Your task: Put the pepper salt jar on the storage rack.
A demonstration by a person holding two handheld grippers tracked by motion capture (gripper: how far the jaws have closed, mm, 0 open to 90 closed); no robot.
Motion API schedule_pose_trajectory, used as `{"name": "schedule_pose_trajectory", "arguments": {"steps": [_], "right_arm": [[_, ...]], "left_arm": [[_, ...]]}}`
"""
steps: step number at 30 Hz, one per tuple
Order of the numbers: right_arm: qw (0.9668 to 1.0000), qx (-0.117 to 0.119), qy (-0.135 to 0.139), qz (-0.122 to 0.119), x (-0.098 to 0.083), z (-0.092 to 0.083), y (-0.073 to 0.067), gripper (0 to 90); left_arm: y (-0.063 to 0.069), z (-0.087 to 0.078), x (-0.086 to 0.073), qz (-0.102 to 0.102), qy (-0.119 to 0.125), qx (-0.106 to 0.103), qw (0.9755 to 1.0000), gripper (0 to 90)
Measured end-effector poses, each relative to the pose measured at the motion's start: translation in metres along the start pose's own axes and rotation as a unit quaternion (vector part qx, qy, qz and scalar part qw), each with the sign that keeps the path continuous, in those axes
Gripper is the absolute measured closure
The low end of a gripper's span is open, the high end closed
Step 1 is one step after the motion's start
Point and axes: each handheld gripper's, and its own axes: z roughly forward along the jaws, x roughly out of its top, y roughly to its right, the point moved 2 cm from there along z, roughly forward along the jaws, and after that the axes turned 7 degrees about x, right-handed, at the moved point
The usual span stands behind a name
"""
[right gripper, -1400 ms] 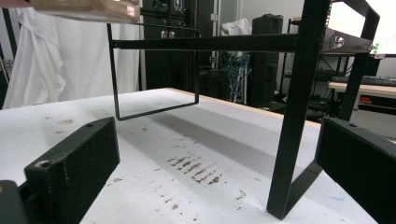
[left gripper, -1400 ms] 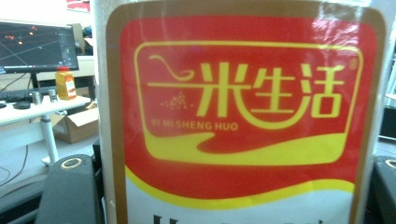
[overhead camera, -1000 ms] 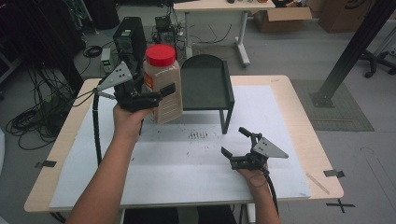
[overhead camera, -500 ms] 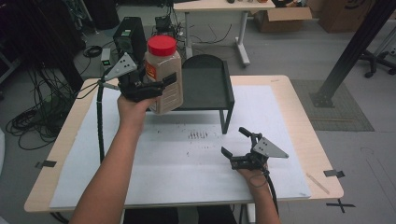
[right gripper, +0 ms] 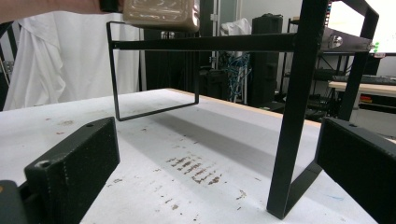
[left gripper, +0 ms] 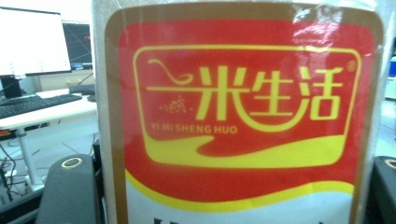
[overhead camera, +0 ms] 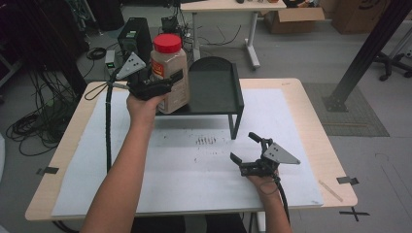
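The jar (overhead camera: 169, 73), red-lidded, stands upright at the left end of the black shelf (overhead camera: 216, 90), gripped by the left claw (overhead camera: 158, 87). The right claw (overhead camera: 248, 153) rests open and empty on the bench (overhead camera: 301, 121), near the shelf's front leg.

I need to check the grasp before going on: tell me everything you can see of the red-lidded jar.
The jar is clear plastic with a red screw lid, filled with pale tan grains. A red and yellow label reads YI MI SHENG HUO. It stands nearly upright, clamped between the left gripper's jaws, at the left end of the black shelf; whether its base touches the shelf is unclear.
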Motion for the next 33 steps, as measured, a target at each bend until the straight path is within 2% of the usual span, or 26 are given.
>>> {"name": "schedule_pose_trajectory", "arguments": {"steps": [10, 15, 17, 24, 33], "right_arm": [[1.0000, 0.000, -0.001, 0.002, 0.000, 0.000, 0.000, 0.0], [1.0000, 0.000, -0.001, 0.003, 0.000, 0.000, 0.001, 0.0], [1.0000, 0.000, -0.001, 0.002, 0.000, 0.000, 0.000, 0.0], [1.0000, 0.001, -0.002, 0.001, 0.000, 0.000, 0.000, 0.0], [1.0000, 0.000, -0.001, -0.001, 0.000, 0.000, 0.000, 0.0]], "left_arm": [[-0.002, 0.011, -0.009, 0.015, -0.007, 0.027, 0.9995, 25.0], [-0.003, 0.011, -0.011, 0.017, -0.004, 0.024, 0.9996, 25.0], [-0.005, 0.010, -0.011, 0.012, -0.006, 0.023, 0.9996, 25.1], [-0.008, 0.005, -0.012, 0.013, -0.020, 0.019, 0.9995, 25.0], [-0.008, 0.005, -0.011, 0.010, -0.023, 0.020, 0.9995, 24.9]]}}
